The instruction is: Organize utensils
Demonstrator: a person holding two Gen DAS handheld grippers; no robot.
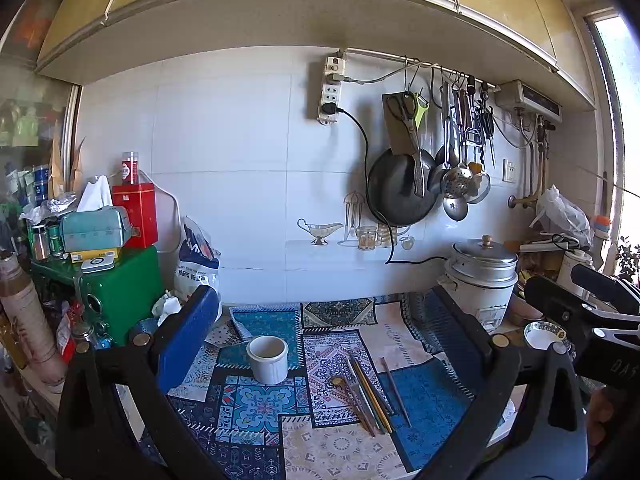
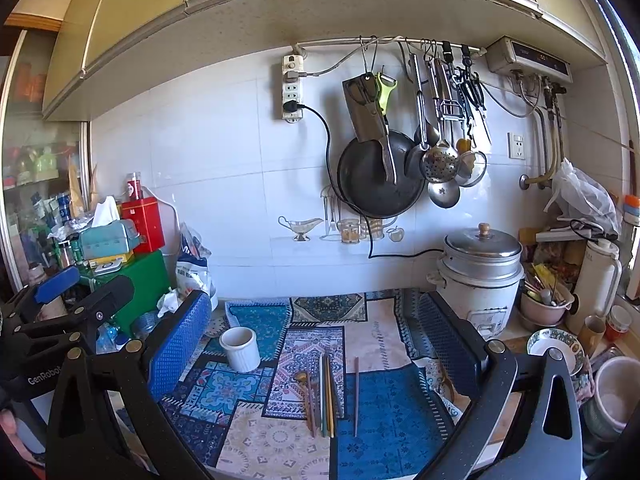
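A white ribbed ceramic holder (image 1: 267, 360) (image 2: 240, 349) stands upright on the patterned mat (image 1: 424, 400). To its right lies a bundle of chopsticks (image 1: 370, 394) (image 2: 327, 394) with a wooden spoon (image 1: 344, 386) (image 2: 306, 392) beside it. One chopstick (image 1: 396, 392) (image 2: 356, 394) lies apart, further right. My left gripper (image 1: 320, 294) hangs open above the mat, the holder between its blue pads (image 1: 188, 332) and well ahead. My right gripper (image 2: 314, 296) is open too, framing the chopsticks from above. Nothing is held. Each gripper shows at the other view's edge: the right gripper (image 1: 576, 280) and the left gripper (image 2: 86, 286).
A rice cooker (image 1: 482, 276) (image 2: 478, 276) stands at the back right. Beside it are a patterned bowl (image 2: 556, 346), a pink bowl of utensils (image 2: 544, 304) and a thermos (image 2: 598, 280). A green box (image 1: 120, 280) with clutter fills the left. A wok (image 2: 380, 176) and ladles hang on the wall.
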